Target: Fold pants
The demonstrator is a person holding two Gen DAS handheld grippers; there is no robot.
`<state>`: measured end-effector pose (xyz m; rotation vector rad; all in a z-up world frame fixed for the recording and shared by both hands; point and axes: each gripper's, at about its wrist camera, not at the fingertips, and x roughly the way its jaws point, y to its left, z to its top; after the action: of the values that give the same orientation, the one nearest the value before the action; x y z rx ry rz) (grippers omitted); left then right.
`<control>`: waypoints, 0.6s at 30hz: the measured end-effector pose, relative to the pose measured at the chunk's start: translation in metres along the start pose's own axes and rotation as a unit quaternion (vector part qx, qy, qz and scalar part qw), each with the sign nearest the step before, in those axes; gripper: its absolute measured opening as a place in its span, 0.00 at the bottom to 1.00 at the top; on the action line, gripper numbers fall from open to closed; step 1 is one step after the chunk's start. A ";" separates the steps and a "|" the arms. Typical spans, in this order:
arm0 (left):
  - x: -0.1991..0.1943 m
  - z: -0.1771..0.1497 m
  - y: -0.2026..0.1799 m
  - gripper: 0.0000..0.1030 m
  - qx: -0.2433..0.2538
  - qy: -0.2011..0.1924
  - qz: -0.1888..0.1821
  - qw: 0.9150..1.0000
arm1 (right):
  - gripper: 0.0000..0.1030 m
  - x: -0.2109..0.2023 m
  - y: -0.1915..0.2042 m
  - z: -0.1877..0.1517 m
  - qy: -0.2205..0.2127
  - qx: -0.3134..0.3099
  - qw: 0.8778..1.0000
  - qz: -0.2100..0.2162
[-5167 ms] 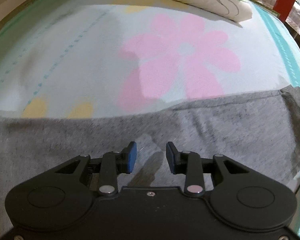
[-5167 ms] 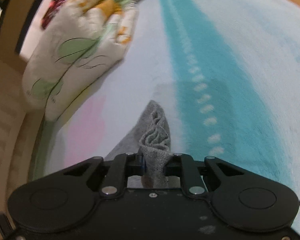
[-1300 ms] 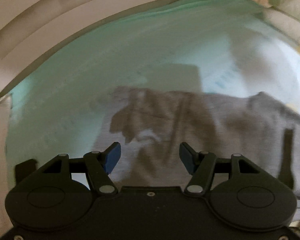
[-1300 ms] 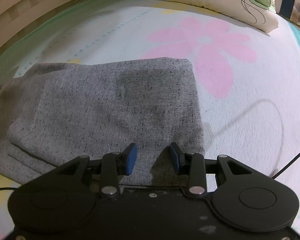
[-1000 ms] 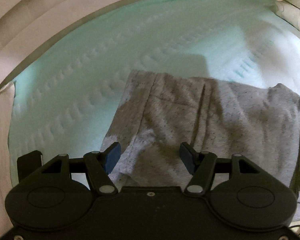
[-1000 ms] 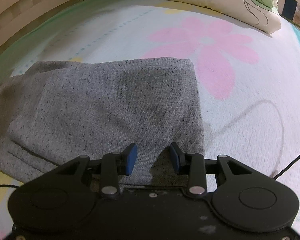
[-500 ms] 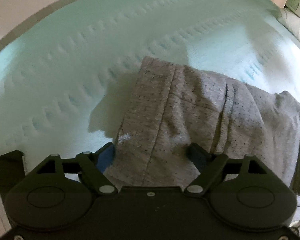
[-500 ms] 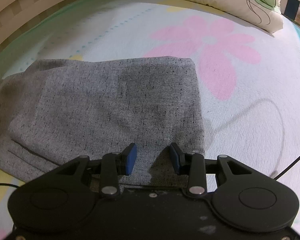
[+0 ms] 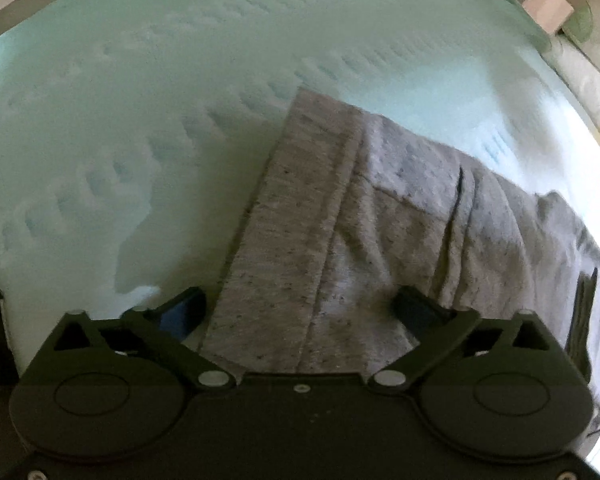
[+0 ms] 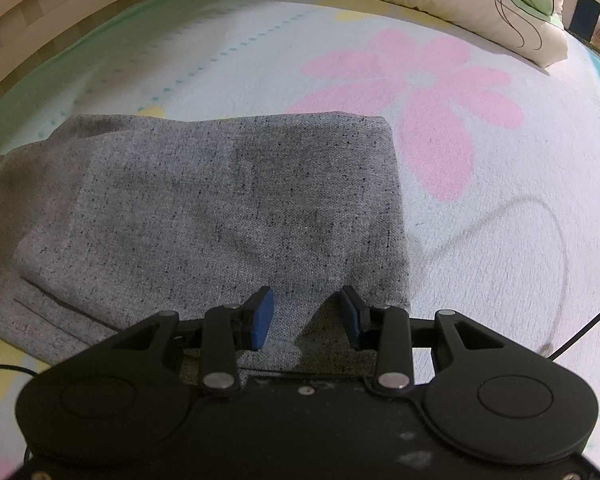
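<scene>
A: What is seen from the left wrist camera?

B: The left gripper (image 9: 296, 312) is seen low over the grey pants (image 9: 380, 220), with its jaws spread wide. The waistband (image 9: 296, 216) end of the pants lies between the two fingers and runs away from the camera. The left finger (image 9: 180, 310) is placed just off the band's outer edge, over the mint-green bedsheet (image 9: 120, 100); the right finger (image 9: 416, 304) is set over wrinkled cloth. Nothing is clamped, and whether the pads touch the fabric cannot be told, as the picture is dim and blurred.

A: And where are the pants laid?

B: They are spread flat on the bed. From the waistband the cloth extends to the right, where folds and a doubled layer are seen.

A: What is shown by the right wrist camera?

B: The right gripper (image 10: 306, 316) is held over the near edge of the pants (image 10: 220, 200), partly open, with the blue pads (image 10: 260, 318) apart and no cloth pinched between them. The fabric is seen doubled over, with a squared corner at the far right and a stepped lower layer at the left. To the right of that corner, a pink flower print (image 10: 420, 88) is seen on the sheet (image 10: 220, 48). A pillow (image 10: 440, 0) with green leaf drawings lies along the far edge, and a thin black cable (image 10: 584, 330) crosses the sheet at the right.
</scene>
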<state>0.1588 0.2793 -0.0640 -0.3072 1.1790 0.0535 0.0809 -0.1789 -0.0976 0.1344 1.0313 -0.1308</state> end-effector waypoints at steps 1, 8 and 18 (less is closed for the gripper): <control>0.001 0.000 -0.003 0.99 0.006 -0.001 0.007 1.000 | 0.38 0.000 0.000 0.000 0.000 0.000 1.000 0.000; -0.019 -0.001 -0.005 0.47 -0.005 -0.018 -0.040 0.999 | 0.38 0.000 0.000 -0.001 -0.003 0.000 1.000 0.002; -0.093 -0.011 -0.069 0.27 0.052 -0.094 -0.061 0.992 | 0.38 -0.002 -0.004 -0.001 -0.002 -0.003 1.000 0.011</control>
<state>0.1266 0.2216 0.0310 -0.2754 0.9706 -0.0843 0.0788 -0.1828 -0.0967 0.1402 1.0252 -0.1079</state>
